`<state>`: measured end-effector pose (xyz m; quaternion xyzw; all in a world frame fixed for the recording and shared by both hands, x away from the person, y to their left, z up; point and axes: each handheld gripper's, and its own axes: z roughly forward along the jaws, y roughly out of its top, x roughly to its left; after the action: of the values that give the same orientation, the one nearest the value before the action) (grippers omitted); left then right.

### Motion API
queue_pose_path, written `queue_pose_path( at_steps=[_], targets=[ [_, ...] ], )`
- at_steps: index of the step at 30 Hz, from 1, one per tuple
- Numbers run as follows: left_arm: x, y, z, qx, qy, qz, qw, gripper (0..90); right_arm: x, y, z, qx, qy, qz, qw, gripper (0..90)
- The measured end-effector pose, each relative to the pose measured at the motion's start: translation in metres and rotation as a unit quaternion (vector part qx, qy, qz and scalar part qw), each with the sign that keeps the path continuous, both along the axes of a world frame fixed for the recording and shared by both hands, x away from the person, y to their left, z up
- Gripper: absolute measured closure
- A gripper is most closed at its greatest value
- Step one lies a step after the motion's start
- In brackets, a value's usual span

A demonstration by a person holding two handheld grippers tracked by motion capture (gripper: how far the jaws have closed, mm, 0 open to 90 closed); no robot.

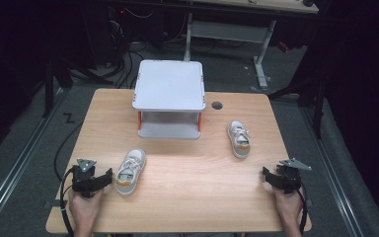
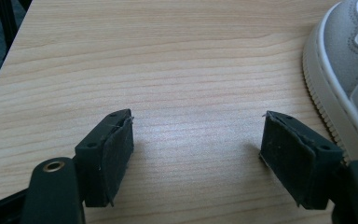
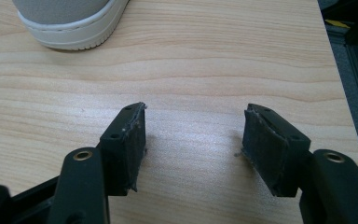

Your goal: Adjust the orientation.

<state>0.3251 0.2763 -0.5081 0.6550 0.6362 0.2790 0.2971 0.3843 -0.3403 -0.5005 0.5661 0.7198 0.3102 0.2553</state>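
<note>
A light wooden table (image 1: 187, 197) carries a white two-tier shelf stand with orange posts (image 1: 170, 98) at its far middle. Two small white-and-grey sneakers lie on the table: the left sneaker (image 1: 130, 171) sits just beside the left gripper (image 1: 106, 178), the right sneaker (image 1: 239, 138) near the right gripper (image 1: 266, 174) (apart from it). Both grippers rest low with jaws spread wide, gripping nothing.

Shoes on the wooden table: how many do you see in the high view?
2. One small grey-and-white sneaker lies near the left claw; the other grey-and-white sneaker lies right of the white two-tier shelf. None seems hidden.
</note>
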Motion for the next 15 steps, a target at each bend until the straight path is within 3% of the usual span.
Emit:
queue_pose_path(
  at_steps=[6, 12, 15],
  targets=[
    [-0.001, 0.0019, 0.0005, -0.012, -0.001, -0.002, 0.9999, 25.3, 0.0001, 0.0001, 0.0, -0.001, 0.0, 0.001, 1.0, 38.6],
    [-0.0028, -0.0011, 0.0007, 0.001, 0.0, -0.004, 1.0, 28.8, 0.0001, 0.0001, 0.0, -0.001, 0.0, 0.001, 1.0, 38.6],
    [-0.0041, -0.0009, 0.0008, -0.004, -0.002, -0.001, 1.0, 30.8, 0.0002, 0.0001, 0.0, -0.001, 0.0, 0.001, 1.0, 38.5]
  ],
)
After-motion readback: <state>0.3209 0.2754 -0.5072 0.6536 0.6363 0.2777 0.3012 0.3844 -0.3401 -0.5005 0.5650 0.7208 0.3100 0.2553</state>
